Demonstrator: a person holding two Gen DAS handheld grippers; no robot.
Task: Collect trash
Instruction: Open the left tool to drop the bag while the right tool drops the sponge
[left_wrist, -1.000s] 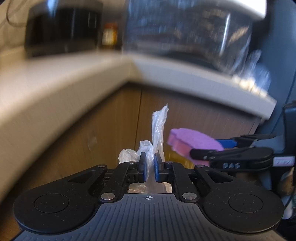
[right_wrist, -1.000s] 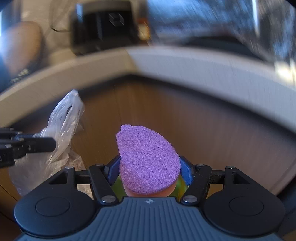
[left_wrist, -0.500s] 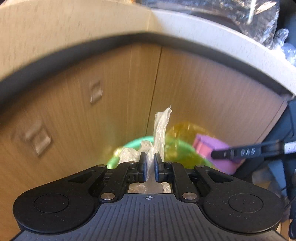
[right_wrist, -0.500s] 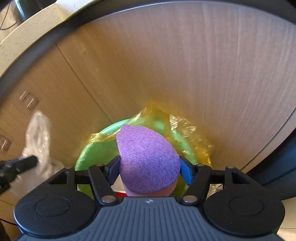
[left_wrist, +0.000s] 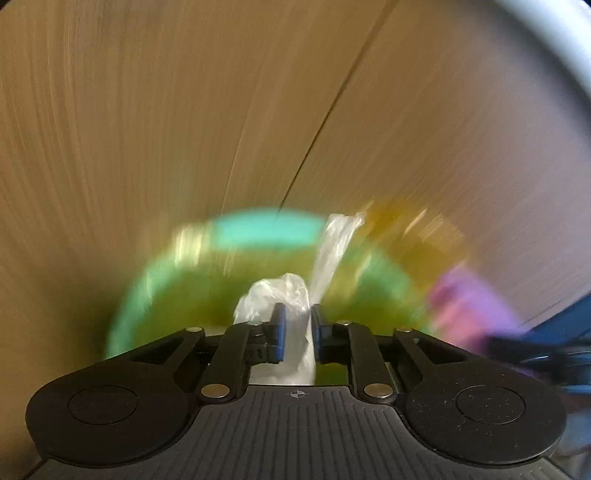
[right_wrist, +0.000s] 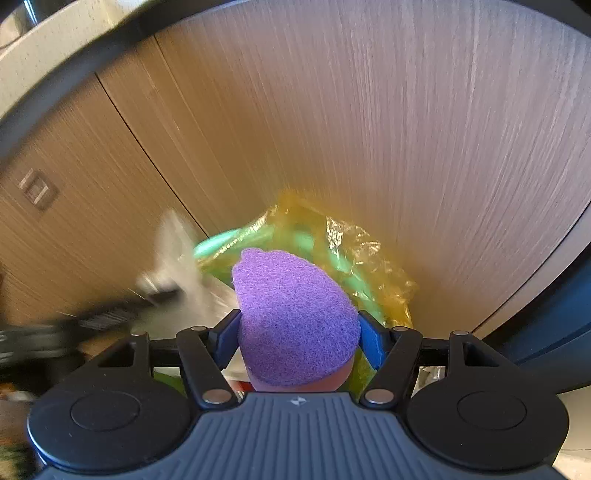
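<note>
Left wrist view is smeared with blur; my left gripper (left_wrist: 297, 325) points down over the green bin (left_wrist: 266, 230) and its jaws are opening, the crumpled clear plastic wrap (left_wrist: 295, 325) between the pads; I cannot tell whether they press it; my right gripper (right_wrist: 297, 334) is clamped wide on the purple sponge (right_wrist: 295, 314), above the yellow bin liner (right_wrist: 354, 251), beside the wooden cabinet (right_wrist: 388, 129).

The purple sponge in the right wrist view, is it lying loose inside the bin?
No, the purple sponge sits clamped between the right claw's blue pads above the green bin.
</note>
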